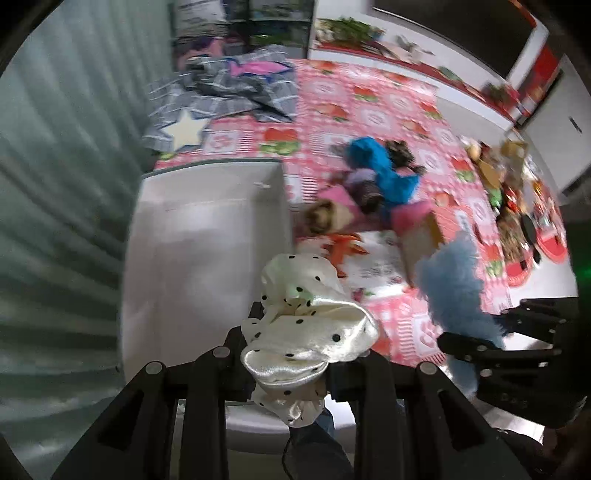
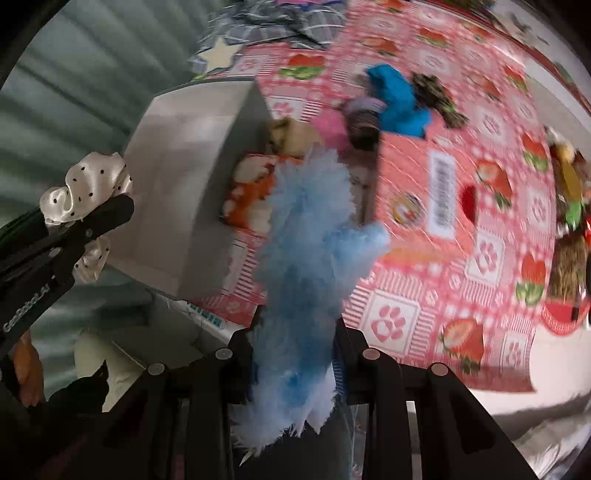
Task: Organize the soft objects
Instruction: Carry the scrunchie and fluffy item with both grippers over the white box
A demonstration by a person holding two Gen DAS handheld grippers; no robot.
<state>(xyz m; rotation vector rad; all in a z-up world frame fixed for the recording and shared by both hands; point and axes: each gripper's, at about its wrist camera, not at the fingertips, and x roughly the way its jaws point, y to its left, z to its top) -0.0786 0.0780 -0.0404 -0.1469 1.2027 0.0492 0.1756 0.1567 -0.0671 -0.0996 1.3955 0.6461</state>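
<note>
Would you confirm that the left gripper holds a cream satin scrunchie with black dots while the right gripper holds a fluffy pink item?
Not quite: the fluffy item in the right gripper is light blue, as the right wrist view shows. The left gripper does hold the cream satin scrunchie with black dots.

A pink checked cloth (image 1: 399, 110) printed with strawberries and paw marks covers the surface. A grey plaid blanket (image 1: 225, 96) with a white star and a pink patch lies crumpled at its far edge. Pale green curtain folds (image 1: 62, 184) hang on the left. A dark screen (image 1: 454, 29) stands beyond.
</note>
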